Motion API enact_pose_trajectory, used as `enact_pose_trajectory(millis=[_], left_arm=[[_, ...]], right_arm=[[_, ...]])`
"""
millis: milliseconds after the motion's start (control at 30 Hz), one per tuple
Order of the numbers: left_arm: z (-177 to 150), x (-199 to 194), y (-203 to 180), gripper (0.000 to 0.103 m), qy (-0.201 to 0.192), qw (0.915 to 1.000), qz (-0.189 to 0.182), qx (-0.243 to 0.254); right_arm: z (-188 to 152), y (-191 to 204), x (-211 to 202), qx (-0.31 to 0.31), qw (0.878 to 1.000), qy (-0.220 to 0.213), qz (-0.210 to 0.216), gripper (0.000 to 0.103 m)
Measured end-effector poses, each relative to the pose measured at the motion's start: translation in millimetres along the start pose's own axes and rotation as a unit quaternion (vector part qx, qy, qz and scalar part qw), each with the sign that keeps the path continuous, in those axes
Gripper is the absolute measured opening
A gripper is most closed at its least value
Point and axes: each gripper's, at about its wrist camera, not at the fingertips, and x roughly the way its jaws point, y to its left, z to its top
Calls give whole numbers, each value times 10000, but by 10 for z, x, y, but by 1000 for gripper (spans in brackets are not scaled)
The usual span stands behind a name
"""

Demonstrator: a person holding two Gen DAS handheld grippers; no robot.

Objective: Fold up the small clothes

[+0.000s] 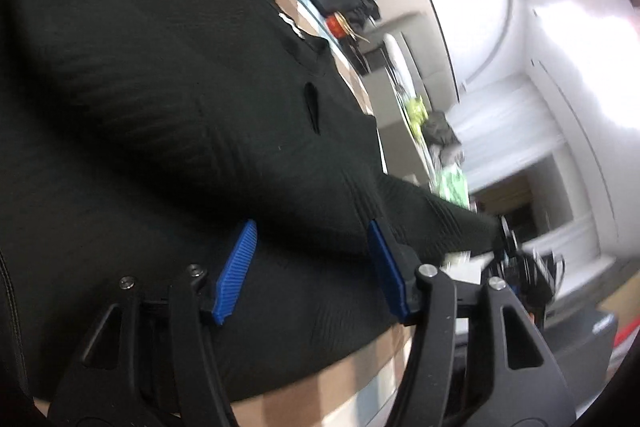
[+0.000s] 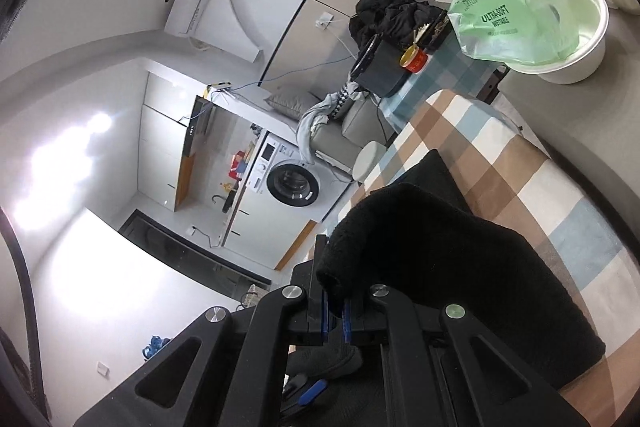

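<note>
— Two views, both filled by one black sweater (image 1: 168,99), spread over the checked counter (image 2: 500,163)?
— Yes; ribbed knit, one sleeve (image 1: 436,223) trailing toward the right edge in the left view.
— Behind the counter?
— Green plastic bag (image 2: 516,23) in a white basin (image 2: 592,39), and a heap of dark clothes (image 2: 392,11) further along.
— Left tongs (image 1: 314,269)?
— Apart, blue pads (image 1: 236,271) low over the sweater, not pressing any cloth.
— Right tongs (image 2: 336,315)?
— Together, clamped on a bunched fold of the sweater, lifted clear of the counter.
</note>
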Motion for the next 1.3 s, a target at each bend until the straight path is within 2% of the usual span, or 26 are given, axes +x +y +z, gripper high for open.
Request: enact_pose_trajectory(millis=[67, 200, 267, 333, 400, 600, 633, 700, 733, 767, 867, 1000, 1167, 1233, 1300], left_arm=[[32, 125, 12, 58, 42, 9998, -2, -174], [65, 185, -12, 58, -188, 9992, -31, -359], [69, 235, -17, 58, -135, 9990, -88, -413], [67, 219, 4, 58, -247, 9987, -86, -440], [74, 127, 72, 58, -563, 9962, -190, -630], [261, -438, 253, 57, -1623, 9832, 123, -827], [297, -493, 276, 53, -1706, 9815, 185, -847], [371, -599, 315, 39, -1865, 9781, 317, -865], [396, -630, 319, 20, -1898, 9775, 399, -829], [416, -662, 321, 5, -1901, 9776, 498, -759], [375, -819, 256, 3, -2005, 9760, 713, -462], [239, -1118, -10, 3, -2178, 9713, 946, 124], [-177, -1397, -293, 3, -2241, 9635, 1267, 741], [-374, -1518, -228, 3, -2170, 9642, 1365, 679], [-503, -1556, -106, 3, -2095, 9655, 1450, 541]], right_arm=[[4, 3, -25, 11, 10000, -51, 22, 5], [37, 8, -76, 11, 9998, -153, 109, 5], [45, 11, -100, -8, 9998, -177, 106, 5], [48, 10, -114, -13, 9998, -166, 113, 5], [47, 2, -125, -33, 9998, -139, 115, 5], [-2, -55, -192, -86, 9999, -90, 31, 5], [-17, -65, -199, -81, 9999, -85, 12, 5], [-53, -85, -223, -83, 10000, -31, 13, 5], [-71, -94, -228, -85, 10000, -24, -18, 5], [-89, -106, -222, -87, 10000, 10, -44, 5], [-145, -146, -194, -150, 9996, 125, -192, 5], [-215, -283, -171, -277, 9974, 296, -604, 5], [-355, -533, -125, -390, 9881, 743, -1287, 5], [-417, -609, -136, -457, 9849, 844, -1439, 5], [-460, -657, -118, -418, 9849, 914, -1410, 5]])
